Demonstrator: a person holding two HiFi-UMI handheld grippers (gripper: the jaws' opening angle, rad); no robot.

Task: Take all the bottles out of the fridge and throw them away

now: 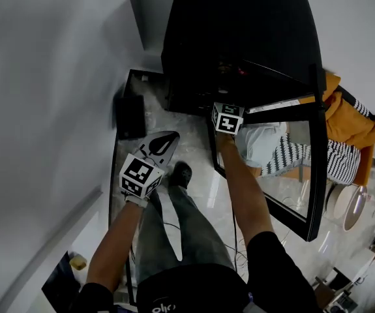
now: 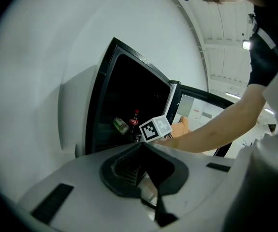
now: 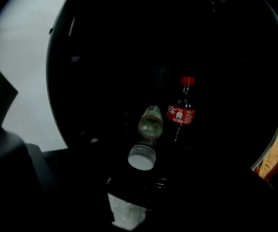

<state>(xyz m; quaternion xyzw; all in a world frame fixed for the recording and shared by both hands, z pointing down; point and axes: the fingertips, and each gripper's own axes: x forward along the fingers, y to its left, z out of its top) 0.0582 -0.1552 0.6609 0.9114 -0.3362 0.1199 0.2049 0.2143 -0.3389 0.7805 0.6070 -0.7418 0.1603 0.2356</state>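
Bottles, a cola bottle (image 3: 181, 114) upright and a clear bottle (image 3: 147, 138) lying cap-outward, are shown inside the open fridge (image 1: 239, 38) only in the gripper views. The right gripper (image 3: 138, 180), jaws wide and empty, is aimed at them, likely for pickup. The left gripper (image 1: 158, 147) is held closed and empty.

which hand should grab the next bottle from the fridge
Right. The right gripper is at the open fridge, facing the lying clear bottle and the upright cola bottle; the left gripper hangs back outside it.
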